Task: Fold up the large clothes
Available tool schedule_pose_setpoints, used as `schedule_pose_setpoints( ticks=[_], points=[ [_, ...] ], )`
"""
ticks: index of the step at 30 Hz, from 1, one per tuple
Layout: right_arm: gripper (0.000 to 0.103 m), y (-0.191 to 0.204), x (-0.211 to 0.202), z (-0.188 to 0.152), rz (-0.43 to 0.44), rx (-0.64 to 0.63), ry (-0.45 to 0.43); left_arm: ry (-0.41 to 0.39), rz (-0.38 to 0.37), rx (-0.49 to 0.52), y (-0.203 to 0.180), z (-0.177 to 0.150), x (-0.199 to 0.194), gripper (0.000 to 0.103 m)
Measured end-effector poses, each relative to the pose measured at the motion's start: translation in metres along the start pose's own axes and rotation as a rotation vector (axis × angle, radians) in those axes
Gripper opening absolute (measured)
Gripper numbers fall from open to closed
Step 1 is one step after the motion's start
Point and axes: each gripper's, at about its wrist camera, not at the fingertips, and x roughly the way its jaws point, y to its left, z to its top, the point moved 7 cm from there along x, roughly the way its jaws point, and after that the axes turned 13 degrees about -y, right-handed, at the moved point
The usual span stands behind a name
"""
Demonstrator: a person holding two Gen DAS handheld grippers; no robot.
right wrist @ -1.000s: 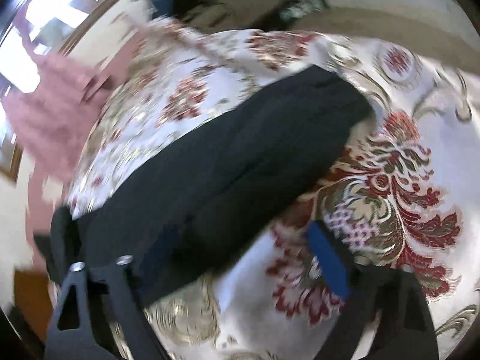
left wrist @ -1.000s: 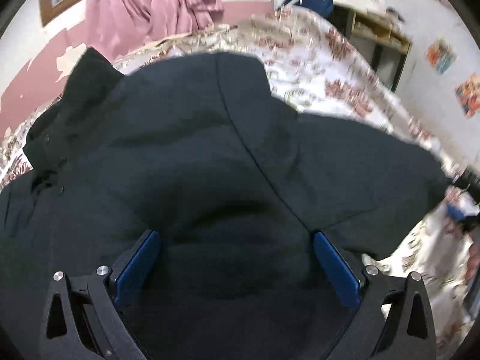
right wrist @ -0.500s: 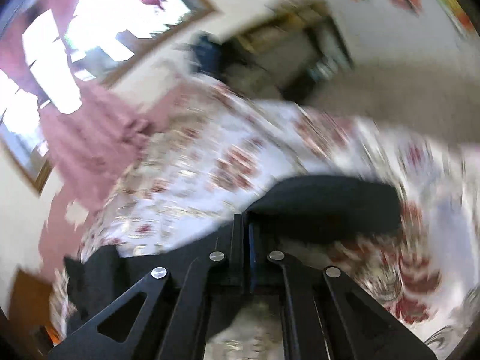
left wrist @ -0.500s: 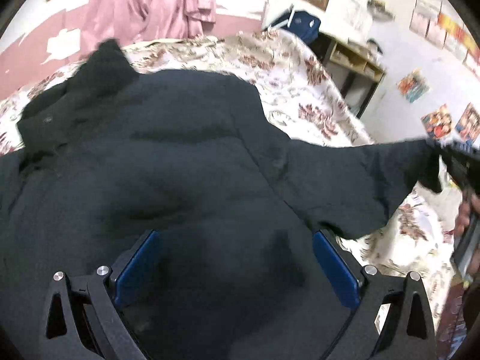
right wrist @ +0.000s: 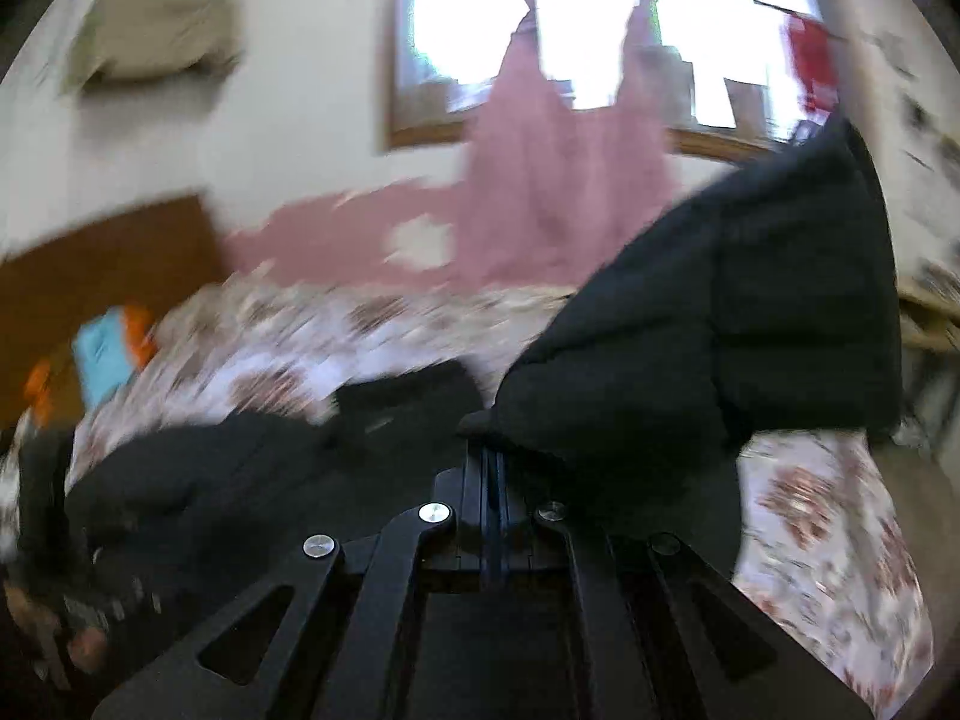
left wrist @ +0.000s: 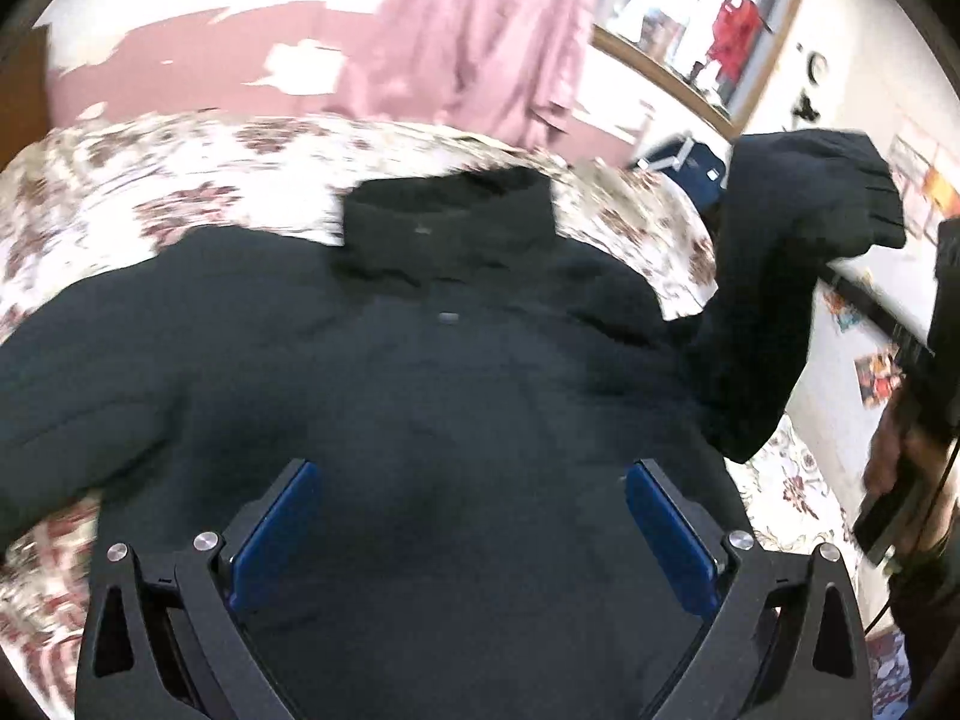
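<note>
The jacket (left wrist: 456, 396) lies on the bed (left wrist: 150, 192) at frame centre; its sleeve (left wrist: 798, 252) is raised at right, curtain (left wrist: 480, 42) behind.

I can read no text, label, brand or number anywhere; the colourful paper posters (left wrist: 879, 372) at the right edge are too blurred.

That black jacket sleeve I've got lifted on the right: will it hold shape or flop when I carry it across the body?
The sleeve likely flops: it bends and droops from the shut right gripper. Its puffy, quilted look suggests bulk without much weight. The jacket body lies slack on the floral bedspread, so it may drag or bunch if pulled hard.
</note>
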Motion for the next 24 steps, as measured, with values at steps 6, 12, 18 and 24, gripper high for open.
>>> schedule_pose_setpoints(
  ticks=[6, 12, 18, 24],
  points=[
    [0.003, 0.095, 0.008, -0.071, 0.149, -0.145, 0.21, 0.002, -0.009, -0.056, 0.049, -0.019, -0.017, 0.102],
    [0.01, 0.128, 0.004, -0.157, 0.2, -0.131, 0.456, 0.123, -0.095, -0.173, 0.059, -0.055, 0.016, 0.102],
    [0.036, 0.115, -0.057, -0.154, 0.247, -0.028, 0.389, 0.184, -0.114, -0.168, 0.047, -0.066, 0.045, 0.102],
    [0.037, 0.069, -0.125, -0.157, 0.139, 0.059, 0.338, 0.266, -0.017, -0.229, 0.038, -0.081, 0.079, 0.044]
  ],
)
